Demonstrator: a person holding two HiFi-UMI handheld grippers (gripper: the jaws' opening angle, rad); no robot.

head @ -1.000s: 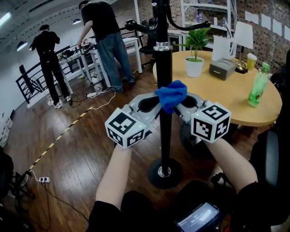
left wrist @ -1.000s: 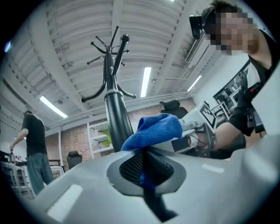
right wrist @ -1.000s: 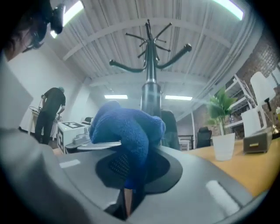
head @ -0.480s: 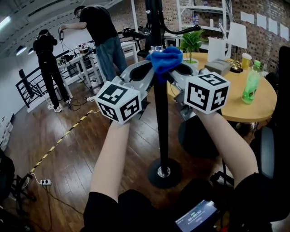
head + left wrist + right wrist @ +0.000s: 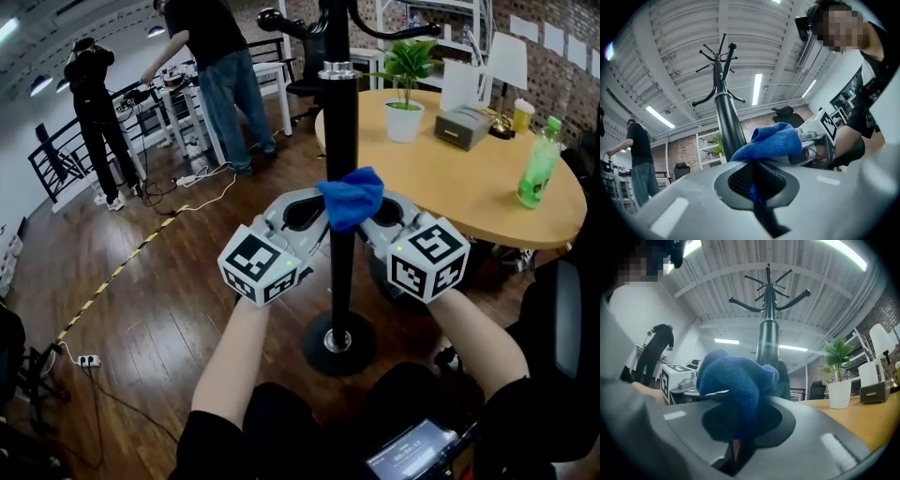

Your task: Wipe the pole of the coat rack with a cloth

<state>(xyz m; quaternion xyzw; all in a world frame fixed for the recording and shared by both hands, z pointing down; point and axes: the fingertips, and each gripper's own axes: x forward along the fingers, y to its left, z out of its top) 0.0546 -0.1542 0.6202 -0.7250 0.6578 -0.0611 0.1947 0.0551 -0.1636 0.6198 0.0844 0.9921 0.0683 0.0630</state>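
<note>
A black coat rack pole (image 5: 341,141) rises from a round base (image 5: 338,343) on the wood floor. A blue cloth (image 5: 352,196) is wrapped against the pole at about mid height. My left gripper (image 5: 314,217) is shut on the cloth's left end and my right gripper (image 5: 373,217) is shut on its right end, one on each side of the pole. In the left gripper view the cloth (image 5: 771,143) bunches beside the pole (image 5: 730,124). In the right gripper view the cloth (image 5: 736,378) hides the lower pole (image 5: 767,343).
A round wooden table (image 5: 469,183) stands right of the rack with a potted plant (image 5: 405,89), a grey box (image 5: 462,127) and a green bottle (image 5: 541,164). Two people (image 5: 211,75) work at desks at the back left. Cables (image 5: 122,267) run across the floor.
Both grippers rose up the pole with the cloth, then slid back down to mid height; the cloth stayed clamped between them throughout.
</note>
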